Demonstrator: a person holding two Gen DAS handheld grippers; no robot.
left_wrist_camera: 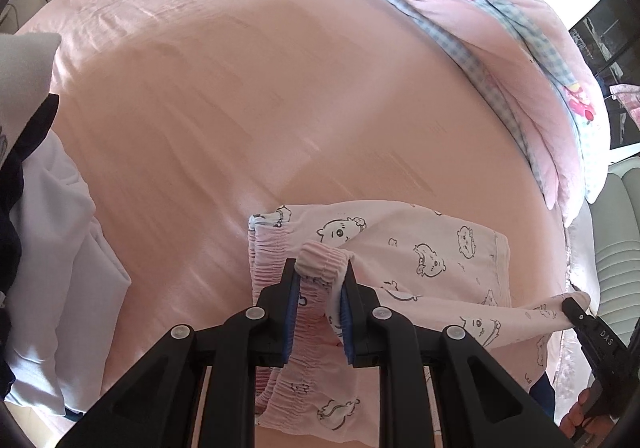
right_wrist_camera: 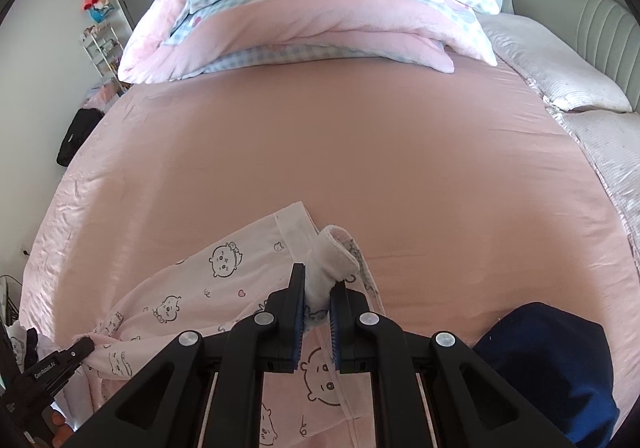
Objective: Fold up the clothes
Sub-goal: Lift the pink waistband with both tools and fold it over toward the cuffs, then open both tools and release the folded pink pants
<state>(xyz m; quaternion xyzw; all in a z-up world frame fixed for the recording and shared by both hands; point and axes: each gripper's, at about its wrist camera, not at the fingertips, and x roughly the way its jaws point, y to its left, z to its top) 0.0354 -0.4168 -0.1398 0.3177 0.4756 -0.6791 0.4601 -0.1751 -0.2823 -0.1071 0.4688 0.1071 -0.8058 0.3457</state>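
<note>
- The left tongs (left_wrist_camera: 322, 272) are pinching the gathered elastic waistband of the pants (left_wrist_camera: 424, 252), their blue pads (left_wrist_camera: 294, 312) pressing on a bunched fold of it.
- The right tongs (right_wrist_camera: 318, 284) are squeezing a rolled white hem of the pants (right_wrist_camera: 224, 288), the roll sticking up past the tips.
- In the left wrist view the right tongs (left_wrist_camera: 572, 306) are showing at the right edge, gripping the far corner of the cloth, with a hand (left_wrist_camera: 580, 420) below them.
- In the right wrist view the left tongs (right_wrist_camera: 82, 348) are showing at the lower left, clamping the other end, so the cloth is stretching between the two.
- The pants are pale pink with small cartoon bears, and are lying partly on the near edge of the bed (left_wrist_camera: 240, 88), partly hanging between the tongs.
- A dark blue cloth (right_wrist_camera: 552, 364) is lying just right of the right tongs.
- A pile of white and dark clothes (left_wrist_camera: 52, 232) is sitting at the left edge of the bed, apart from the pants.
- The pink sheet (right_wrist_camera: 340, 152) is spreading bare across the middle of the bed.
- A folded quilt (right_wrist_camera: 312, 8), pink with blue check and cartoon prints, is lying along the far side.
- White pillows (right_wrist_camera: 560, 64) are resting at the right, against a grey padded headboard (right_wrist_camera: 592, 8).
- A black bag (right_wrist_camera: 78, 136) is lying beside the bed at the left, and a wire rack (right_wrist_camera: 102, 44) is standing by the wall behind it.
</note>
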